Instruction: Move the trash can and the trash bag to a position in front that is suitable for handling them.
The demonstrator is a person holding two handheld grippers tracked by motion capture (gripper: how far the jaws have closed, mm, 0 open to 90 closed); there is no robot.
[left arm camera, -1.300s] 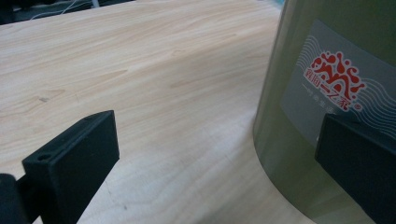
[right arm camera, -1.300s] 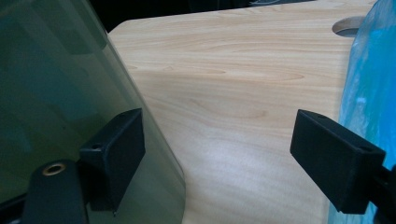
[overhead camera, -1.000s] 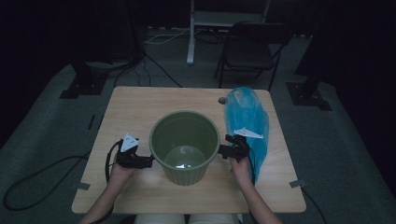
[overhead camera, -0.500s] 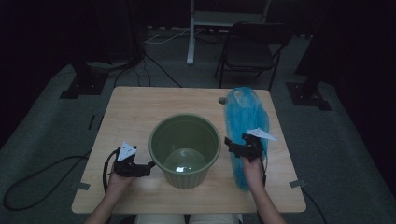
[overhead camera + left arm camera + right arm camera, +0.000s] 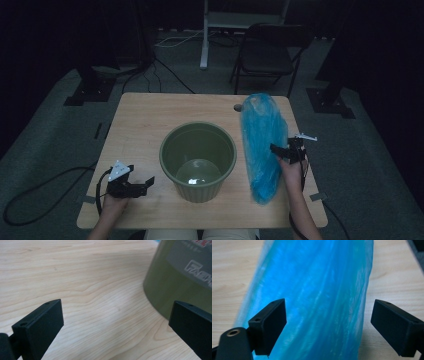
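Blue plastic bag [image 5: 262, 145] lies stretched lengthwise on the right part of the desk [image 5: 145, 120], just beside the green bin [image 5: 198, 160], which stands upright and open near the middle. The film looks thin, soft and very light, crinkled along its length; I judge it will collapse and slide under any push, and may slip between smooth pads unless a fold or a bunched edge is pinched. The best hold is probably the long edge nearest the right hand-held gripper [image 5: 280, 150], where the film gathers in ridges.

In the right gripper view that hand-held gripper [image 5: 328, 325] stands with its jaws spread wide, which have just been opening; the bag [image 5: 317, 290] lies between and ahead of them, but the pads do not press on it. The left hand-held gripper [image 5: 145, 184] hovers low at the front left of the desk, also spread and holding nothing, with the bin's wall [image 5: 180, 285] close beside one jaw.

The bin's rim rises between the two hands, so any move of the bag toward it must lift over that edge. A small dark hole [image 5: 238, 107] marks the desk near the bag's far end. A folding chair [image 5: 270, 55] stands beyond, well apart.
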